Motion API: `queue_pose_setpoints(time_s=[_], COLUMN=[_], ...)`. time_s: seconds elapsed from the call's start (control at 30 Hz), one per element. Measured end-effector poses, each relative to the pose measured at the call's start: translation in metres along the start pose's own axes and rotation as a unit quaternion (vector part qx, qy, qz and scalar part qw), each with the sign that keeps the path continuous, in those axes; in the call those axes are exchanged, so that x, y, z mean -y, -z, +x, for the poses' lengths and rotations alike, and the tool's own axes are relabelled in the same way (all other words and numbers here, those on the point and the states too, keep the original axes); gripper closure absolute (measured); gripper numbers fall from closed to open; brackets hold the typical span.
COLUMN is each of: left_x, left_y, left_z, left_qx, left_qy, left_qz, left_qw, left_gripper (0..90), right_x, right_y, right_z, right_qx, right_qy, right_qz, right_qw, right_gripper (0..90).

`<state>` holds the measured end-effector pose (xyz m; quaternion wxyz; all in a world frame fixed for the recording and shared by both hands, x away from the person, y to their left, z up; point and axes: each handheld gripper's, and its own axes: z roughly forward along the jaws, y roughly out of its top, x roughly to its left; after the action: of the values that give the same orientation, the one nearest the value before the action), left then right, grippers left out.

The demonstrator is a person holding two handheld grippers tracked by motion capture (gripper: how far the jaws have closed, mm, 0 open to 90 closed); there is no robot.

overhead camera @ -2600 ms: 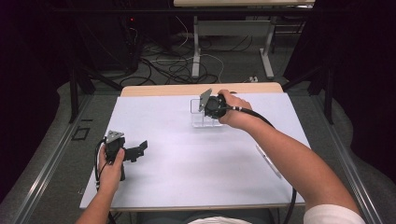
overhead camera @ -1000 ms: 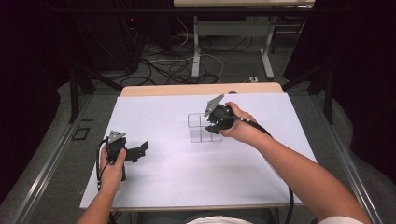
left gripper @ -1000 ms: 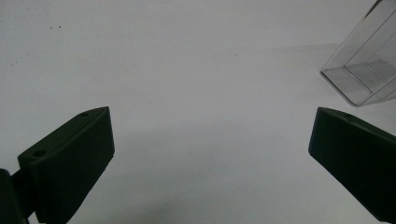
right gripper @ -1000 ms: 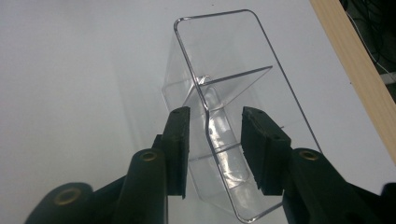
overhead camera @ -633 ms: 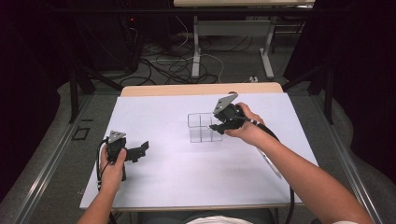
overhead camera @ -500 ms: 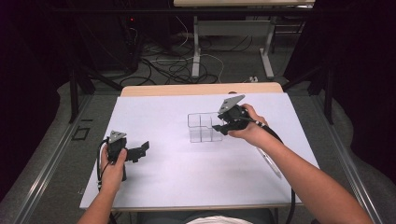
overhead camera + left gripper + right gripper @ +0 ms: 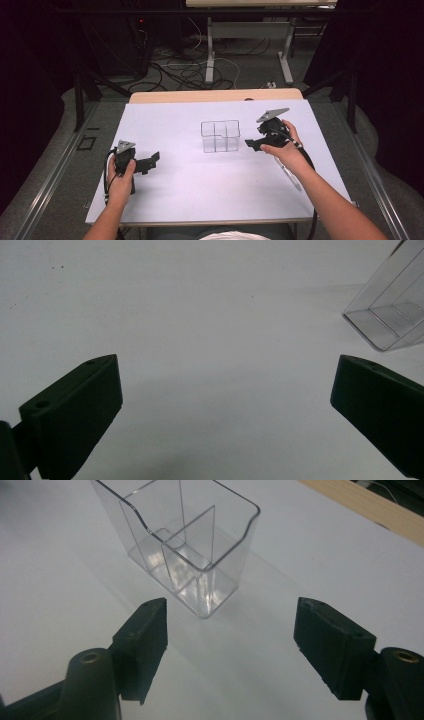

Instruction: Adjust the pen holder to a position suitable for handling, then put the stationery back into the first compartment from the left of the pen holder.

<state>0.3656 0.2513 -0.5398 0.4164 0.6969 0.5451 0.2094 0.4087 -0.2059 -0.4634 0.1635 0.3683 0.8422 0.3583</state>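
Observation:
A clear plastic box (image 7: pixel 220 136) with inner dividers stands upright near the middle of the white table (image 7: pixel 200 190). My right gripper (image 7: pixel 251 144) hovers just to its right, jaws open and empty, pointing at the box. In the right gripper view the box (image 7: pixel 180 545) stands a short way beyond the open right gripper (image 7: pixel 230 625), apart from both jaws. My left gripper (image 7: pixel 151 160) rests low at the table's left, open, holding nothing. The left gripper view shows its wide-spread left gripper (image 7: pixel 225 405) over bare table, with a corner of the box (image 7: pixel 390 315) at upper right.
A thin pale strip (image 7: pixel 290 176) lies on the table beside my right forearm. The table's wooden back edge (image 7: pixel 215 95) runs behind the box. Cables (image 7: pixel 185 70) and another table's legs (image 7: pixel 210 55) are on the floor beyond.
The right gripper brought the clear box a little nearer, let go of it, and drew back to the right. The left gripper stayed still.

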Motion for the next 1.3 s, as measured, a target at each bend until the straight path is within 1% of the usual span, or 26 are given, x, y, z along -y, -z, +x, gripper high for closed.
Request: queue_pose_setpoints(time_s=[0.03, 0.07, 0.1, 0.17, 0.23, 0.3, 0.33, 0.4, 0.47, 0.5, 0.57, 0.6, 0.63, 0.77, 0.8, 0.83, 0.87, 0.9, 0.97, 1.0, 1.07, 1.1, 1.13, 1.17, 1.2, 1.3], left_x=[0.000, 0.000, 0.000, 0.000, 0.001, 0.001, 0.001, 0.001, 0.001, 0.000, 0.000, 0.000, 0.000, 0.000, 0.000, 0.000, 0.001, 0.001, 0.001, 0.000, 0.000, 0.000, 0.000, 0.000, 0.000, 0.000], left_y=[0.000, 0.000, 0.000, 0.000, 0.000, 0.000, 0.000, 0.001, 0.001, 0.001, 0.000, 0.000, -0.001, -0.001, -0.001, 0.000, 0.001, 0.001, 0.002, 0.002, 0.002, 0.002, 0.002, 0.002, 0.002, 0.002], left_z=[0.000, 0.000, 0.000, 0.000, 0.000, 0.001, 0.001, 0.001, 0.001, 0.001, 0.000, 0.000, 0.000, -0.001, -0.001, -0.001, 0.000, 0.000, 0.001, 0.002, 0.002, 0.001, 0.001, 0.001, 0.001, 0.001], left_qx=[0.000, 0.000, 0.000, 0.000, -0.001, 0.000, 0.000, -0.002, -0.002, -0.001, -0.002, -0.002, -0.002, -0.001, -0.001, -0.002, -0.003, -0.003, -0.003, -0.005, -0.005, -0.005, -0.005, -0.004, -0.005, -0.005], left_qy=[0.001, 0.001, 0.001, 0.000, 0.000, 0.001, 0.001, 0.002, 0.004, 0.002, 0.003, 0.001, 0.001, 0.001, 0.001, 0.000, 0.000, 0.000, 0.005, 0.004, 0.004, 0.006, 0.005, 0.004, 0.003, 0.004], left_qz=[0.000, -0.001, -0.001, 0.000, 0.000, -0.002, -0.002, -0.002, -0.003, -0.003, -0.006, -0.002, -0.002, -0.001, -0.001, -0.001, -0.004, -0.004, -0.002, -0.004, -0.004, -0.005, -0.005, -0.004, -0.004, -0.003], left_qw=[1.0000, 1.0000, 1.0000, 1.0000, 1.0000, 1.0000, 1.0000, 1.0000, 1.0000, 1.0000, 1.0000, 1.0000, 1.0000, 1.0000, 1.0000, 1.0000, 1.0000, 1.0000, 1.0000, 1.0000, 1.0000, 1.0000, 1.0000, 1.0000, 1.0000, 1.0000], left_gripper=[0.2, 0.2, 0.2, 0.1, 0.2, 0.2, 0.2, 0.2, 0.1, 0.2, 0.1, 0.2, 0.2, 0.2, 0.2, 0.2, 0.2, 0.1, 0.1, 0.1, 0.2, 0.1, 0.1, 0.2, 0.2, 0.2], right_x=[0.006, 0.011, 0.016, 0.025, 0.033, 0.040, 0.042, 0.046, 0.050, 0.052, 0.057, 0.059, 0.061, 0.066, 0.068, 0.069, 0.071, 0.072, 0.076, 0.078, 0.080, 0.082, 0.082, 0.082, 0.083, 0.085], right_y=[0.001, 0.002, 0.004, 0.006, 0.007, 0.009, 0.011, 0.013, 0.015, 0.017, 0.020, 0.022, 0.023, 0.027, 0.030, 0.031, 0.032, 0.033, 0.035, 0.035, 0.035, 0.035, 0.035, 0.035, 0.036, 0.035], right_z=[-0.001, -0.002, -0.004, -0.008, -0.011, -0.014, -0.014, -0.016, -0.017, -0.017, -0.018, -0.018, -0.019, -0.021, -0.021, -0.022, -0.022, -0.022, -0.021, -0.022, -0.021, -0.022, -0.022, -0.022, -0.024, -0.025], right_qx=[0.004, 0.003, -0.001, -0.002, 0.004, 0.010, 0.012, 0.009, 0.011, 0.016, 0.023, 0.023, 0.022, 0.015, 0.019, 0.024, 0.025, 0.021, 0.021, 0.026, 0.039, 0.046, 0.046, 0.046, 0.042, 0.053], right_qy=[-0.013, -0.031, -0.051, -0.081, -0.100, -0.105, -0.113, -0.117, -0.114, -0.108, -0.098, -0.099, -0.094, -0.098, -0.099, -0.093, -0.093, -0.099, -0.102, -0.096, -0.095, -0.086, -0.086, -0.089, -0.096, -0.104], right_qz=[-0.011, -0.017, -0.018, -0.025, -0.029, -0.036, -0.034, -0.033, -0.028, -0.025, -0.025, -0.024, -0.025, -0.014, -0.004, -0.002, 0.002, 0.007, 0.021, 0.027, 0.039, 0.043, 0.043, 0.046, 0.051, 0.073], right_qw=[0.9999, 0.9994, 0.9985, 0.9964, 0.9945, 0.9938, 0.9929, 0.9925, 0.9930, 0.9937, 0.9946, 0.9946, 0.9950, 0.9950, 0.9949, 0.9954, 0.9953, 0.9948, 0.9944, 0.9947, 0.9940, 0.9943, 0.9943, 0.9939, 0.9932, 0.9905], right_gripper=[25.5, 23.7, 22.4, 15.6, 14.8, 12.4, 10.3, 7.1, 6.2, 7.1, 10.3, 13.0, 15.9, 18.5, 23.2, 25.4, 28.3, 31.0, 33.3, 35.1, 36.3, 39.1, 39.1, 42.3, 42.5, 42.5])
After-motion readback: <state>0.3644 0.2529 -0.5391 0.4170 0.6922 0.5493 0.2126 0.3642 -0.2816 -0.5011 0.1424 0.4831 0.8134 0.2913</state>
